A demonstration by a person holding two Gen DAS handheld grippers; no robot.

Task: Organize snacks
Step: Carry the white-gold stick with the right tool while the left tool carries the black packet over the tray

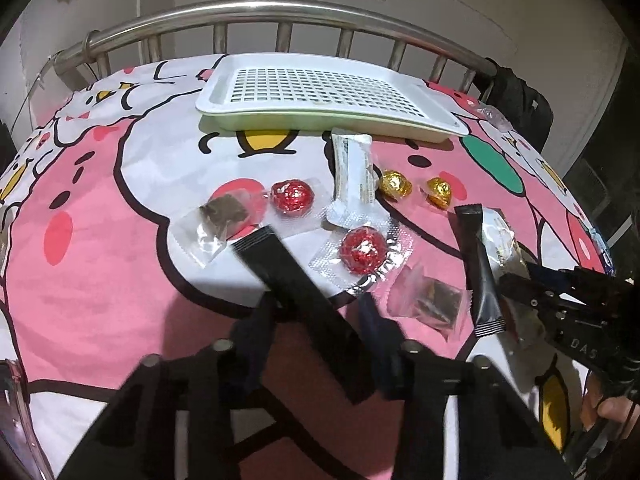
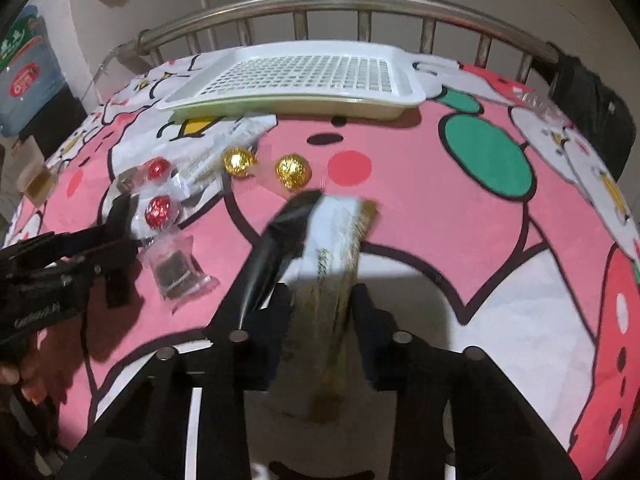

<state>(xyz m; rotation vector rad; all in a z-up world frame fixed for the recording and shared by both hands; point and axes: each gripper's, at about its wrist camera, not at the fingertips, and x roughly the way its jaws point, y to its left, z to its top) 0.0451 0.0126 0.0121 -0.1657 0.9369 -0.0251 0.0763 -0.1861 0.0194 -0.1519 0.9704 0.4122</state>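
Note:
Snacks lie on a pink cartoon bedsheet in front of a white perforated tray (image 1: pixel 332 92), also seen in the right wrist view (image 2: pixel 304 74). My left gripper (image 1: pixel 320 320) is shut on a long black sachet (image 1: pixel 296 288). My right gripper (image 2: pixel 320 300) is shut on a white and gold sachet (image 2: pixel 336 256), with a second black sachet (image 2: pixel 280 236) lying against it. Two red foil balls (image 1: pixel 292 196) (image 1: pixel 362 250), two gold foil balls (image 1: pixel 394 184) (image 1: pixel 440 192), a white stick packet (image 1: pixel 354 168) and two clear-wrapped brown squares (image 1: pixel 224 212) (image 1: pixel 436 300) lie loose.
A steel bed rail (image 1: pixel 280 8) runs behind the tray. A black bag (image 1: pixel 520 104) hangs at the right rail end. A blue water jug (image 2: pixel 24 76) stands at far left in the right wrist view. A clear wrapper (image 2: pixel 540 104) lies near the right bed edge.

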